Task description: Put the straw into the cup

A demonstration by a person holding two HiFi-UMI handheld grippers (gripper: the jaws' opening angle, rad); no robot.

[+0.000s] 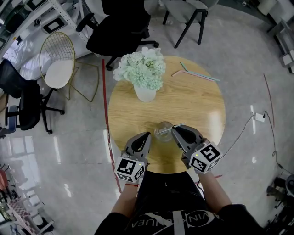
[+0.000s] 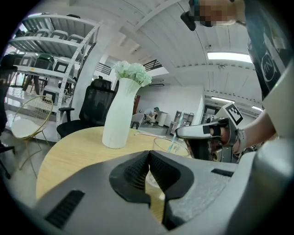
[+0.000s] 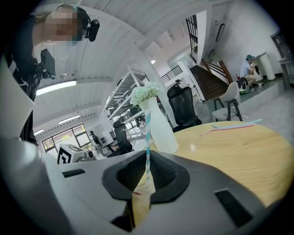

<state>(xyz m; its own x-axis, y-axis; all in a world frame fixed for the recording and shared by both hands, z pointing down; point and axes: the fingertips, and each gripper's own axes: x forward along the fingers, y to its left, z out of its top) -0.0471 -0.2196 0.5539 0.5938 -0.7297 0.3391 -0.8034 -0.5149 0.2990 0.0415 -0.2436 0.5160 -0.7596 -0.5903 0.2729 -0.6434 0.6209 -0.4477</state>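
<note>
A clear glass cup (image 1: 163, 131) stands on the round wooden table (image 1: 193, 101) near its front edge. My right gripper (image 1: 173, 130) is at the cup's right side, shut on a teal-and-white striped straw (image 3: 148, 133) that stands upright between its jaws (image 3: 147, 176). In the left gripper view the straw's lower end (image 2: 173, 146) sits at the cup's rim (image 2: 171, 148). My left gripper (image 1: 147, 136) is just left of the cup, jaws together with nothing between them (image 2: 148, 176).
A white vase (image 1: 145, 93) of pale green flowers stands at the table's middle left. Two spare straws (image 1: 195, 72) lie at the far right edge. A black office chair (image 1: 121, 27), a gold wire chair (image 1: 57, 62) and a grey chair (image 1: 188, 13) stand around the table.
</note>
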